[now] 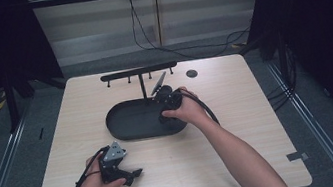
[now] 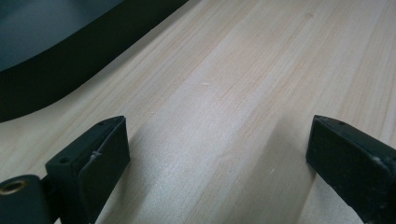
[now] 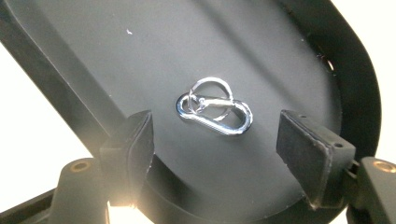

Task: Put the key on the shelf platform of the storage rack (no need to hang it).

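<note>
Over the black tray, jaws apart above a snap hook lying loose inside.

From the high view, the right gripper (image 1: 164, 105) hangs over the oval tray (image 1: 126, 125) mid-table, below a hook rack (image 1: 139, 71) at the far edge; the left gripper (image 1: 125, 173) rests near the table's (image 1: 238, 112) front left corner. The left gripper view has its jaws spread over bare wood, idle. The right gripper view has jaws parted, touching nothing, the silver snap hook (image 3: 217, 113) and ring (image 3: 211, 93) flat between them, probably lined up for a pinch.
</note>
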`<state>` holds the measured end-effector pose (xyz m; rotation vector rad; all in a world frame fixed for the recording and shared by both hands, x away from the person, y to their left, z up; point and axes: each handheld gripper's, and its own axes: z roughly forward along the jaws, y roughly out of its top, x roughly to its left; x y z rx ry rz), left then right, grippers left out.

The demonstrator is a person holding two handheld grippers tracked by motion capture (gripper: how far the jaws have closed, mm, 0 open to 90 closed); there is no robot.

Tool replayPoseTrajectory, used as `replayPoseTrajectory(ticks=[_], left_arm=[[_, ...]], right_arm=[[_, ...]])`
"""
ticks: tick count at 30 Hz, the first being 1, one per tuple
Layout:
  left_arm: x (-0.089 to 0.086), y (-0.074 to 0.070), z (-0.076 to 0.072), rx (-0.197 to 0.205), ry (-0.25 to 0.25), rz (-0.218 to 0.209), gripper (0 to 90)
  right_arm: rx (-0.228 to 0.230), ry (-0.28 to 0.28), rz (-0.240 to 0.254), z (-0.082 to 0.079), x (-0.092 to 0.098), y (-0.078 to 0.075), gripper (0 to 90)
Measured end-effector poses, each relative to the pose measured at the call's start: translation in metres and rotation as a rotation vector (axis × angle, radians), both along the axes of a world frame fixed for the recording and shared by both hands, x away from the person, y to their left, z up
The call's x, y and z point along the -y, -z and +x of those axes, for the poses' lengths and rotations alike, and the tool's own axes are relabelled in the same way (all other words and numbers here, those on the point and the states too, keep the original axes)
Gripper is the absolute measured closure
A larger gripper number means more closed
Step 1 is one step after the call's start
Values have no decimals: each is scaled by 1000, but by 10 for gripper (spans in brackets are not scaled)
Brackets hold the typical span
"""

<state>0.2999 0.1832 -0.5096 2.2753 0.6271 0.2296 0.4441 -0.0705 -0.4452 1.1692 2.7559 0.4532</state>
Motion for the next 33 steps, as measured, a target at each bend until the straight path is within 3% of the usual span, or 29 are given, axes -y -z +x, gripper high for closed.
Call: replayPoseTrajectory(ticks=[33], left_arm=[[0,0,0,-2,-1,-2,59]], right_arm=[[8,-23,49,-27,22,-15,259]])
